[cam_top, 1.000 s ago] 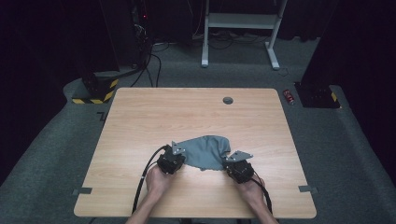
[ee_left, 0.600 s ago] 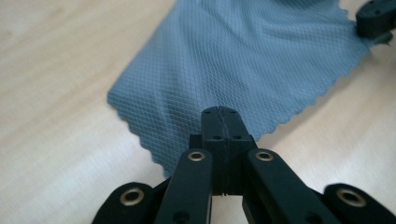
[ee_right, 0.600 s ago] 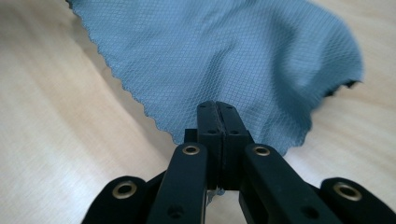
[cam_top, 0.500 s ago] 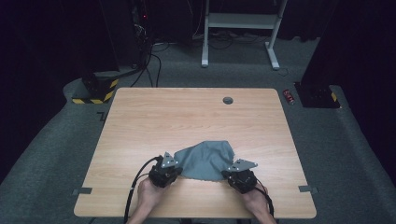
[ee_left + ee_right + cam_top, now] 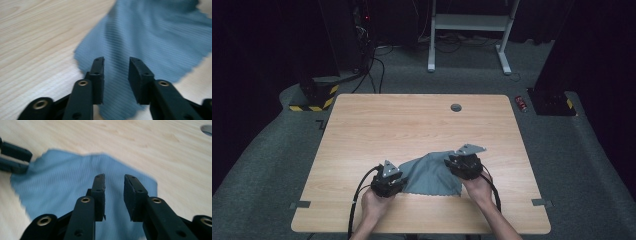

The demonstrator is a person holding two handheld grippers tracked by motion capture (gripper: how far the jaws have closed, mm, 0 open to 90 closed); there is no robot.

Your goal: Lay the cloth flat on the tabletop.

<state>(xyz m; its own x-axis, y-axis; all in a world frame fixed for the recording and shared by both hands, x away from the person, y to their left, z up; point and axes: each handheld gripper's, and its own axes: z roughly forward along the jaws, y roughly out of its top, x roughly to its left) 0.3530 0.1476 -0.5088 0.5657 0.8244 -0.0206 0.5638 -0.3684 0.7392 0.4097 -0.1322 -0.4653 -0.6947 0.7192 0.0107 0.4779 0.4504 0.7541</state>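
Near the front edge of the tabletop [image 5: 362,130], left of centre, the left gripper [image 5: 388,181] is held low at the left corner of the blue-grey cloth [image 5: 429,174]. Its jaws have just been opening and are seen parted, with the cloth lying beneath the gap and no pad pressing on it. The cloth is spread flat on the wood between the two hands, near the front edge. At its right corner the right gripper [image 5: 463,164] is held above it; its jaws, likewise just opened, are apart with nothing clamped.
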